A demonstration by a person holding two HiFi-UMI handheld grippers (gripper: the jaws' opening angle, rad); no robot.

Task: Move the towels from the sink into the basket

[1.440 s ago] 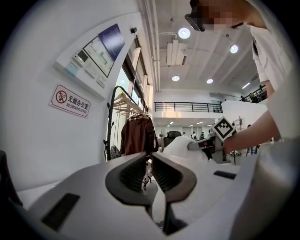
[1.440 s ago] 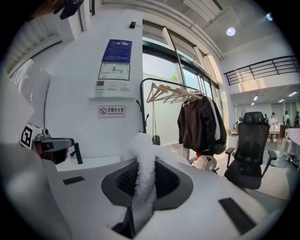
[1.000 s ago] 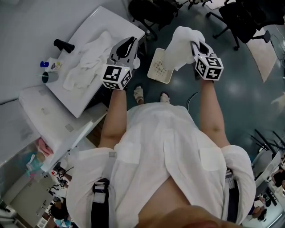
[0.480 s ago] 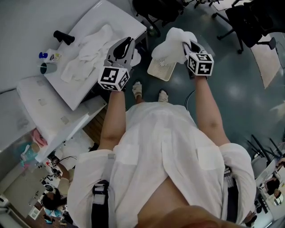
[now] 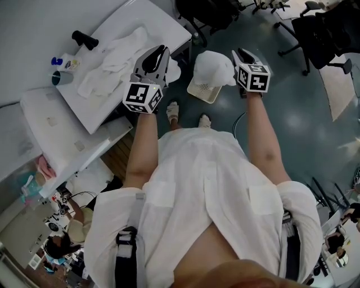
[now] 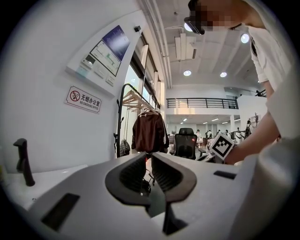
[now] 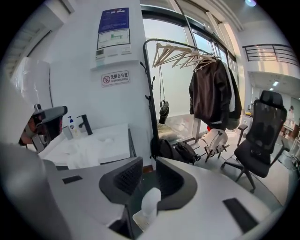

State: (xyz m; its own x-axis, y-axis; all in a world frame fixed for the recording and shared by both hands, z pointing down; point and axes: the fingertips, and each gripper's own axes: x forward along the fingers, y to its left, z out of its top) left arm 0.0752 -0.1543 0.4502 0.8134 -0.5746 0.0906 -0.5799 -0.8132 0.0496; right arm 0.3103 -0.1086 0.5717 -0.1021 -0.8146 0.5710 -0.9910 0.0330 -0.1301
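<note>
Towel (image 5: 211, 66): white and bunched, it lies over the white perforated basket (image 5: 201, 92) and hides its far half, at 12 o'clock from the person in the head view.
Basket: it sits on the dark floor (image 5: 292, 124), just beyond the person's sandalled feet (image 5: 173, 114) and at 3 o'clock from the sink (image 5: 152, 23).
Right tool (image 5: 239, 54): it is just beside the towel, at the towel's 3 o'clock, and tilts downward. Its jaws have just been opening and now stand a little apart, the pads pressing on nothing. Its own view shows a strip of white cloth and a bit of basket rim low in the gap.
Left tool (image 5: 161, 49): at 11 o'clock, held level between sink and basket. Its jaws are pressed together at the tips with nothing between them.
Remaining towels (image 5: 112, 61): a loose white heap spread along the sink at 10 o'clock.
Sink fittings: a black faucet (image 5: 84, 40) stands at the far edge. A soap bottle (image 5: 66, 63) and a teal cup (image 5: 58, 79) stand together at the sink's 9 o'clock end.
Background: dark office chairs (image 5: 208, 10) stand at 12 to 1 o'clock, and a dark jacket (image 7: 213, 91) hangs on a rack in the right gripper view.
</note>
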